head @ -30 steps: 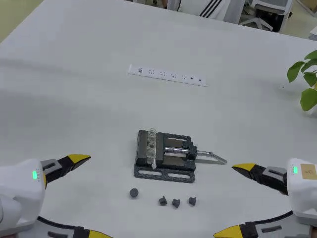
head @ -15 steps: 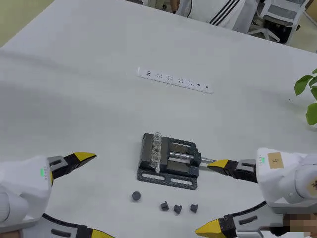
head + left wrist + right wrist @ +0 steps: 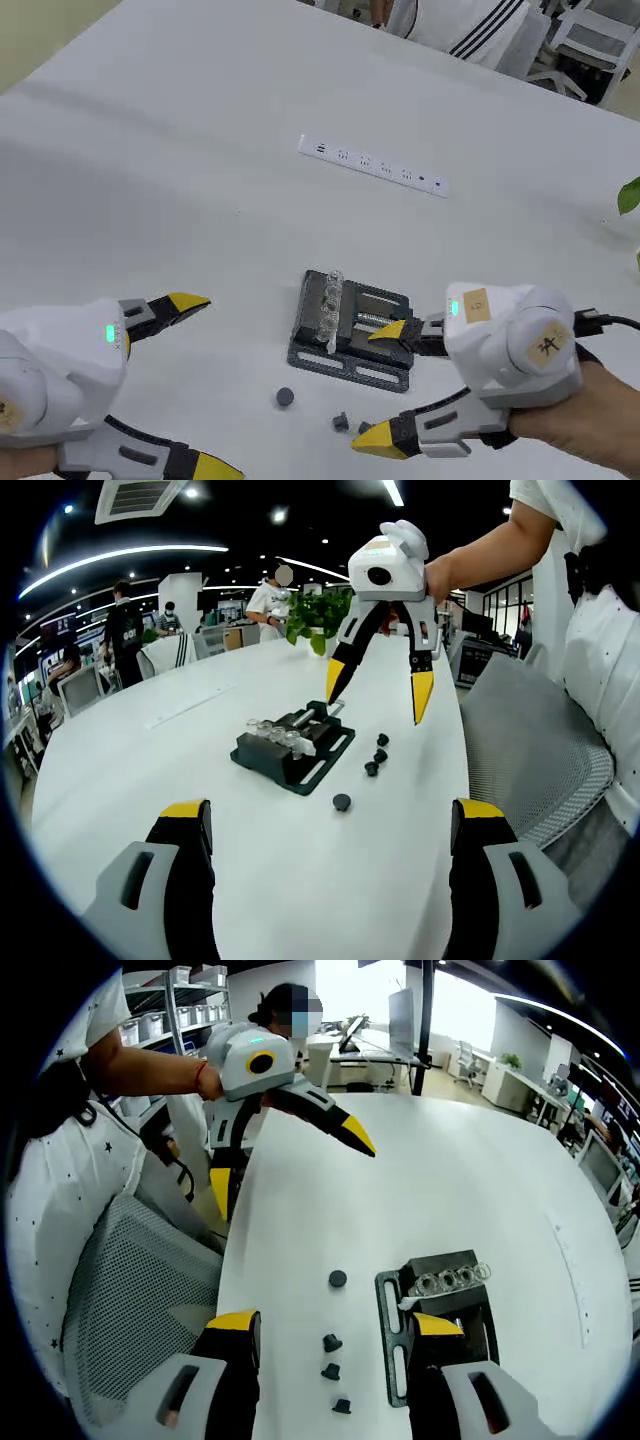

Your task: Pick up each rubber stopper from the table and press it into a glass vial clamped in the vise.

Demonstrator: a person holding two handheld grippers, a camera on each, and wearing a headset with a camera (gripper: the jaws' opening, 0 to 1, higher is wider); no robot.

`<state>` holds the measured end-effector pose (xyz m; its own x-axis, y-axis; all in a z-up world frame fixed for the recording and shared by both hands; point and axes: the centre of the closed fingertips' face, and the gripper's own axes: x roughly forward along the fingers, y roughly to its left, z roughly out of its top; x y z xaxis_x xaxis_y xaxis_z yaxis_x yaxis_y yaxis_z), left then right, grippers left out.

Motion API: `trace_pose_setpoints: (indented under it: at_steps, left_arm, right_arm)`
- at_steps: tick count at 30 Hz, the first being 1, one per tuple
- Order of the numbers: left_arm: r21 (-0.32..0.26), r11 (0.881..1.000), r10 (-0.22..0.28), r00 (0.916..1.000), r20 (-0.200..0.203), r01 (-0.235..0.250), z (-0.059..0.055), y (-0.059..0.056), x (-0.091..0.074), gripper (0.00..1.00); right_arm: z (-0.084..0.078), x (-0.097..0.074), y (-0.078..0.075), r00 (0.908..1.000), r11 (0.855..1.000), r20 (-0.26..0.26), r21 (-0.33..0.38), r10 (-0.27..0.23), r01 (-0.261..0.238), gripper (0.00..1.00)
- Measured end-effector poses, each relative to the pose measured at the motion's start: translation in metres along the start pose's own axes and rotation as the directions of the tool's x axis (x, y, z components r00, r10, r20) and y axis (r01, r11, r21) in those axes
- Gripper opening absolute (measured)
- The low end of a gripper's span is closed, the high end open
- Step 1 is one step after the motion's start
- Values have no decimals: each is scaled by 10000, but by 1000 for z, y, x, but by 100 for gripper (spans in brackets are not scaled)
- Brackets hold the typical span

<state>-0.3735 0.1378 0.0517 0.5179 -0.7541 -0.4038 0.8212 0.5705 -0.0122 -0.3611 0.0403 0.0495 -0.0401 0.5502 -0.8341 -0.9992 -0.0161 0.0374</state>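
vise (image 3: 352, 337) clamps a row of glass vials (image 3: 331, 300); four rubber stoppers (image 3: 286, 397) lie loose just in front of it. right gripper (image 3: 378, 386), jaws apart, hovers over the vise's near edge; left gripper (image 3: 205, 385), jaws apart, well left of the vise.

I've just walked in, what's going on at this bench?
A person holds a two-jaw gripper in each hand over a white table. A small vise clamps a row of glass vials, and four rubber stoppers lie loose on the table beside it. The right gripper hangs above them, and the left gripper is off to the side. Both have open jaws and hold nothing.
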Motion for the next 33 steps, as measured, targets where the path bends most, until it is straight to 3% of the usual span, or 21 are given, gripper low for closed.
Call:
trace_pose_setpoints:
  at_steps: [10, 16, 25, 33]
  left_arm:
    - [-22, 10000, 32, 10000, 32, -32, -5, 5, 3, 99]
    - [-133, 9999, 53, 9999, 132, -52, -6, 5, 5, 99]
    - [-283, 9996, 94, 9994, 320, -85, -9, 9, 7, 99]
    - [-440, 9988, 230, 9982, 554, -206, -8, 14, 6, 98]
  right_arm:
    - [7, 37, 1, 9967, 9976, -715, -551, 376, -416, 38]
    - [1, 57, -2, 9906, 9959, -1314, -769, 378, -483, 28]
    - [3, 74, -1, 9801, 9894, -1932, -1271, 451, -706, 20]
    - [3, 80, 1, 9663, 9724, -2534, -2109, 445, -1001, 14]
